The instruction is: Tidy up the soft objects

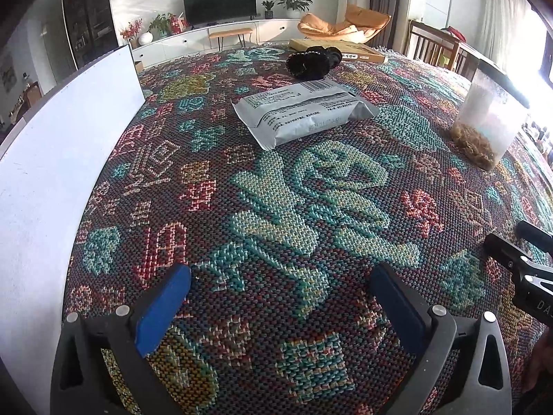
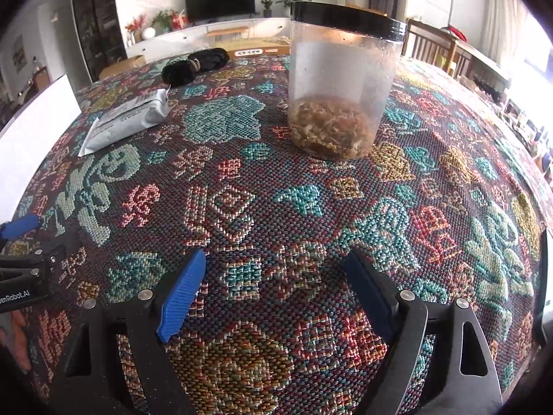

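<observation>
A large table is covered by a woven cloth (image 1: 276, 207) patterned in teal, red, pink and mustard. A plain white board (image 1: 62, 159) stands along its left edge.

A clear plastic jar (image 2: 340, 83) with a black screw lid stands upright on the cloth, well ahead of the right gripper. Only its bottom part is filled, with a loose brown, shredded-looking material; the walls above are cloudy. What the material is cannot be told.

A grey sealed packet (image 1: 300, 110) with printed text and a barcode lies flat near the middle of the table, ahead of the left gripper and left of the jar. Beyond it, near the far edge, sits a bundle of black fuzzy fabric (image 1: 311, 62), lying against a flat tan box (image 1: 359, 50).

The left gripper (image 1: 281, 283) hangs over bare cloth with its blue-padded jaws spread wide, holding and touching nothing. The right gripper (image 2: 273, 269) is likewise spread wide over bare cloth with nothing between its pads. The two grippers are side by side, each showing at the edge of the other's view.
</observation>
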A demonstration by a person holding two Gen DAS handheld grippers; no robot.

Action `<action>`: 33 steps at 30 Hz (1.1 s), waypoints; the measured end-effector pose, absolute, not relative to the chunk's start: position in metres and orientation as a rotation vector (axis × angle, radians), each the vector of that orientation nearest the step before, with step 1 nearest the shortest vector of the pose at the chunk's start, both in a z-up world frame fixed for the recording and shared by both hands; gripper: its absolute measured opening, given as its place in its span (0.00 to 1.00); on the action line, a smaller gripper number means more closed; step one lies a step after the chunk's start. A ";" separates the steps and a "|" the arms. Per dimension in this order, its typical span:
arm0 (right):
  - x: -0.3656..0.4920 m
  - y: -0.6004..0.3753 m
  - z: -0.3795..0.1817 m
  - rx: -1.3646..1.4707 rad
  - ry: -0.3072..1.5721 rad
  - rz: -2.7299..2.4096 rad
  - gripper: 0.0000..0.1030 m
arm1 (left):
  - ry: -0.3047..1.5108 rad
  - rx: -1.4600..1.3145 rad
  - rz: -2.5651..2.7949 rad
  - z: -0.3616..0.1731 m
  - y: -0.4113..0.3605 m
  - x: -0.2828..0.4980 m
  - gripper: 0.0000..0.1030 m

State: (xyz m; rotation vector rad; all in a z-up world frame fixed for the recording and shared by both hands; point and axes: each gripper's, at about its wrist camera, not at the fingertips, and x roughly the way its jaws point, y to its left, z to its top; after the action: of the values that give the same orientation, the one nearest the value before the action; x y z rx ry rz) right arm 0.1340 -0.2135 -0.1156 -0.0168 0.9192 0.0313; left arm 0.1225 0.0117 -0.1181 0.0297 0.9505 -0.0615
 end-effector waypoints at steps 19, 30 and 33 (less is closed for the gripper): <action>0.134 -0.214 -0.115 -0.017 0.919 0.032 0.83 | 0.951 0.027 -0.063 -0.117 0.013 0.120 1.00; 0.134 -0.214 -0.115 -0.017 0.919 0.032 0.84 | 0.951 0.026 -0.063 -0.117 0.013 0.120 1.00; 0.134 -0.214 -0.115 -0.017 0.919 0.032 0.83 | 0.952 0.026 -0.063 -0.117 0.013 0.120 1.00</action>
State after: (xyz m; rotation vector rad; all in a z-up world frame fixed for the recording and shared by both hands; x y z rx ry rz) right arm 0.1340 -0.2136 -0.1153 -0.0166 0.9194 0.0321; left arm 0.1195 0.0130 -0.1167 0.0261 0.9515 -0.0628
